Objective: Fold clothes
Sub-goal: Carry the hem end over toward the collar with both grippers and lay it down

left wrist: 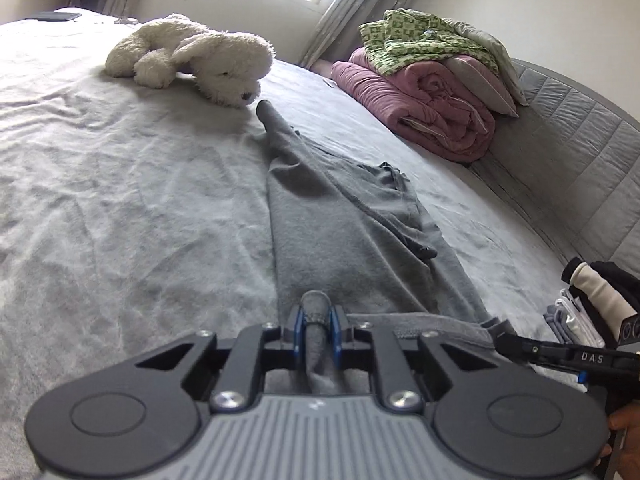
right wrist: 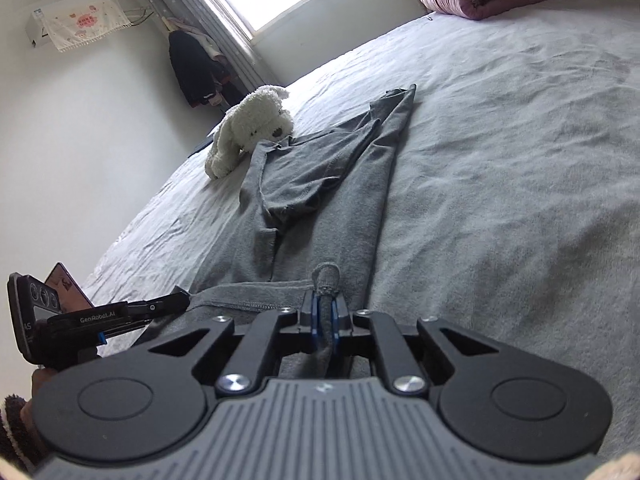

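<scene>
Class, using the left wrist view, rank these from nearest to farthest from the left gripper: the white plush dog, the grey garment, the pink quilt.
1. Grey garment: clamped in the left gripper.
2. Pink quilt: far right, by the headboard.
3. White plush dog: far left; too close to call against the quilt.

At the lower right of the left wrist view, the side of the right gripper (left wrist: 503, 334) carries the white letters "DAS" on its black body, just beside a small blue part.

At the lower left of the right wrist view, the left gripper (right wrist: 181, 300) bears the white words "GenRobot.AI" along its black arm. Further left on the same device, the letters "AS" show on its end face at the frame edge; the rest of that word is cut off.

In the upper left of the right wrist view, a cloth cover (right wrist: 82, 21) draped over the air conditioner (right wrist: 35, 31) has red printed characters, too small to read.
</scene>
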A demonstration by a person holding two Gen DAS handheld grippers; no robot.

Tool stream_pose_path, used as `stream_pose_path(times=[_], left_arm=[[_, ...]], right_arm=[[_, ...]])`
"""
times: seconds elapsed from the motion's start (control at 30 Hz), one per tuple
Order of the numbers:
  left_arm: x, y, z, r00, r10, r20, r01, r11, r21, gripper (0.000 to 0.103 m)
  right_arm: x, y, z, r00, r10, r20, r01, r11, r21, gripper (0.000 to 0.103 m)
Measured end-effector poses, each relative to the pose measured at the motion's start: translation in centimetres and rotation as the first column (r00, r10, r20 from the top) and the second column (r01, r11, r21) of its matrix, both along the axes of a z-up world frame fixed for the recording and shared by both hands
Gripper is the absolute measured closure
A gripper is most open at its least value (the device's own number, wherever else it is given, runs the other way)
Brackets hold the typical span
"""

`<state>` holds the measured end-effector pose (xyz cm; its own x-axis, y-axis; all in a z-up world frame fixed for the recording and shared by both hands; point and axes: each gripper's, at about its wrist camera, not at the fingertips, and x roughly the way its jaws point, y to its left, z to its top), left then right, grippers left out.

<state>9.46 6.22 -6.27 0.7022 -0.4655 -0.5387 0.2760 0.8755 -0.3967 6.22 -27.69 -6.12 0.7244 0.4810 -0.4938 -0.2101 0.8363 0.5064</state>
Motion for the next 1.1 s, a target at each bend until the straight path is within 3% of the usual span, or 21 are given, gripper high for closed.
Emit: stream_pose_path(times=[0.03, 0.1, 0.27, 0.4, 0.5, 0.57, 0.63, 0.73, 0.8, 0.9, 0.97, 1.1], left_arm=[[-0.3, -0.2, 0.4, 1.000, 0.011, 0.015, -0.011, 1.000, 0.022, 0.085], [-1.1, -0.6, 1.5, 0.998, 0.016, 0.062, -0.019, 0.998, 0.059, 0.080], [-4.0, -2.9, 3.6, 0.970, -0.131, 0.206, 0.108, 0.987, 0.121, 0.073], [-5.8, -5.7, 2.9, 0.932, -0.289, 0.218, 0.237, 0.942, 0.237, 0.072], [-6.4, -6.5, 1.4, 0.923, -0.347, 0.166, 0.274, 0.896, 0.350, 0.071], [-6.9, -5.6, 0.5, 0.918, -0.356, 0.177, 0.263, 0.878, 0.399, 0.070], [-7.0, -4.2, 0.5, 0.928, -0.328, 0.176, 0.236, 0.884, 0.404, 0.069], [-6.4, -1.8, 1.1, 0.958, -0.244, 0.152, 0.173, 0.911, 0.374, 0.068], [-5.6, -0.7, 1.6, 0.974, -0.175, 0.143, 0.120, 0.937, 0.329, 0.066], [-4.5, 0.3, 2.0, 0.986, -0.102, 0.133, 0.069, 0.970, 0.232, 0.066], [-3.8, 0.2, 1.9, 0.990, -0.080, 0.116, 0.057, 0.980, 0.191, 0.066], [-3.0, -0.9, 1.3, 0.992, -0.076, 0.100, 0.056, 0.980, 0.190, 0.066]], right_arm=[[-0.4, 0.5, 0.2, 1.000, 0.010, 0.017, -0.010, 1.000, -0.025, 0.086], [-1.2, 1.5, 0.7, 0.998, 0.032, 0.052, -0.029, 0.997, -0.075, 0.083], [-3.1, 4.0, 2.0, 0.987, 0.094, 0.131, -0.067, 0.977, -0.201, 0.083], [-4.7, 6.0, 2.9, 0.971, 0.150, 0.188, -0.088, 0.949, -0.302, 0.083], [-5.1, 7.0, 1.3, 0.967, 0.212, 0.144, -0.143, 0.913, -0.383, 0.083], [-5.4, 6.6, 0.3, 0.965, 0.231, 0.127, -0.152, 0.882, -0.446, 0.087], [-6.0, 5.5, -0.1, 0.960, 0.243, 0.141, -0.149, 0.867, -0.476, 0.087], [-6.3, 4.0, 0.5, 0.969, 0.209, 0.133, -0.129, 0.884, -0.450, 0.087], [-5.7, 3.5, 0.8, 0.975, 0.176, 0.137, -0.104, 0.901, -0.421, 0.078], [-4.6, 2.8, 1.2, 0.982, 0.123, 0.142, -0.061, 0.924, -0.378, 0.075], [-3.9, 2.3, 1.5, 0.986, 0.088, 0.144, -0.032, 0.937, -0.349, 0.075], [-2.4, 2.1, 0.9, 0.989, 0.062, 0.133, -0.020, 0.956, -0.294, 0.075]])
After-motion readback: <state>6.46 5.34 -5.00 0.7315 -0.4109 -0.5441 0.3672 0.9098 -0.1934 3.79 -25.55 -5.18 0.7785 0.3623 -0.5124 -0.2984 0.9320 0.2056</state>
